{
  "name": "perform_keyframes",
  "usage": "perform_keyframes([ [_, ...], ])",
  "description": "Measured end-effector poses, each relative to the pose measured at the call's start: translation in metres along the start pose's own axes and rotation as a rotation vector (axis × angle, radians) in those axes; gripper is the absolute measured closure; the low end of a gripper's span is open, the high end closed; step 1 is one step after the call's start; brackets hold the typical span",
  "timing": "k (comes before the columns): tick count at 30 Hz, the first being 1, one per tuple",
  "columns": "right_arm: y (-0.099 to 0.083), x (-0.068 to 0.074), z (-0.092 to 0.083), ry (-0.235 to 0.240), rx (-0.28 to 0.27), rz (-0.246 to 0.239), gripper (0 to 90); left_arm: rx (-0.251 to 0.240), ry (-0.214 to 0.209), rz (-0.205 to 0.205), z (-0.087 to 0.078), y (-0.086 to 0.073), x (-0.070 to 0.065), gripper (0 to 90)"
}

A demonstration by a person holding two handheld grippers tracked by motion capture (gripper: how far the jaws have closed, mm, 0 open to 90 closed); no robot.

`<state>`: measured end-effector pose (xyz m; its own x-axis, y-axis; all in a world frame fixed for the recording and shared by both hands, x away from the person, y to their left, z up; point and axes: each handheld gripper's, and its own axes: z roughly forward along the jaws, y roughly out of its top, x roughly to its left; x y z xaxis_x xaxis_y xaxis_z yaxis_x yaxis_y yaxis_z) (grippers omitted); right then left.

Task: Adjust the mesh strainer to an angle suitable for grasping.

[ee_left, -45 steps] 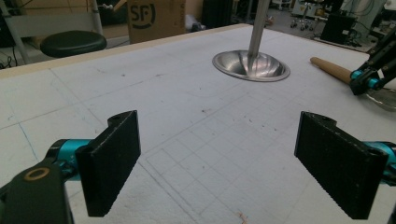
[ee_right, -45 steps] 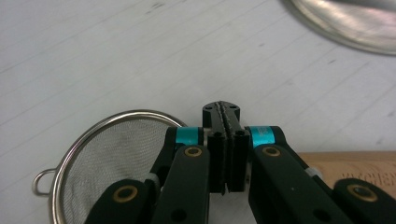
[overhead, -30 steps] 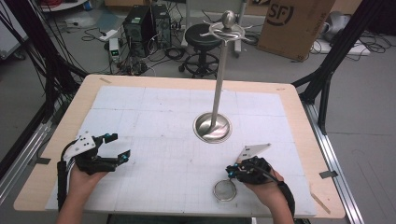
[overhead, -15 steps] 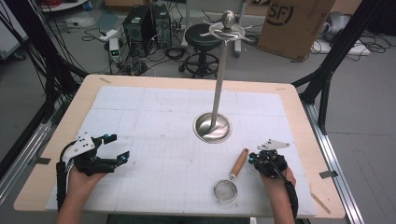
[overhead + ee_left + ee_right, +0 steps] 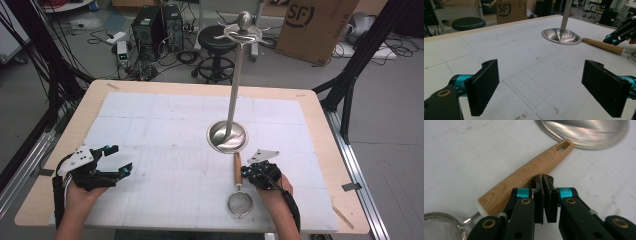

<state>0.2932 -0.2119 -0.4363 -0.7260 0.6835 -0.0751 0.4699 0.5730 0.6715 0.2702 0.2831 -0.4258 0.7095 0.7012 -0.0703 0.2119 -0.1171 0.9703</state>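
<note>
1. In the right gripper view the sieve [image 5: 439, 226], lower left of the right gripper [image 5: 545, 195], is cut off by the left and bottom edges.
2. Above that gripper, the stand base [image 5: 586, 132] is blurred and cut off by the top edge.
3. The gripper's arms hide the handle's [image 5: 524, 177] near edge.
4. In the left gripper view, the right gripper [image 5: 621, 32] and sieve rim [image 5: 633, 55], far right of the left gripper [image 5: 549, 92], are cut off.

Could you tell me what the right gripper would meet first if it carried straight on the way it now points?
Most likely the strainer's wooden handle, lying just beyond the shut right gripper; depth is unclear.
</note>
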Motion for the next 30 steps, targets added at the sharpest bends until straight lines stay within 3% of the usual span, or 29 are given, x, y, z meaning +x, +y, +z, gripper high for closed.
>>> perform_keyframes([
  [8, 0.015, 0.023, 0.005, 0.062, -0.003, -0.063, 87.8, 0.001, -0.001, 0.002, 0.000, 0.000, 0.000, 15.1],
  [16, 0.021, 0.034, 0.010, 0.099, -0.005, -0.103, 87.8, -0.002, -0.002, 0.001, 0.000, 0.001, -0.001, 15.1],
  [21, 0.022, 0.035, 0.010, 0.100, 0.001, -0.094, 85.5, -0.002, -0.002, 0.002, 0.000, 0.001, 0.000, 15.1],
  [23, 0.022, 0.033, 0.008, 0.103, -0.024, -0.088, 77.2, -0.003, 0.000, 0.000, 0.000, 0.001, 0.000, 15.1],
  [27, 0.022, 0.031, 0.004, 0.122, -0.048, -0.073, 72.5, -0.003, 0.003, 0.000, -0.001, 0.001, 0.001, 15.1],
  [30, 0.023, 0.031, 0.001, 0.120, -0.044, -0.029, 67.8, -0.002, 0.002, 0.000, -0.001, 0.001, 0.001, 15.1],
])
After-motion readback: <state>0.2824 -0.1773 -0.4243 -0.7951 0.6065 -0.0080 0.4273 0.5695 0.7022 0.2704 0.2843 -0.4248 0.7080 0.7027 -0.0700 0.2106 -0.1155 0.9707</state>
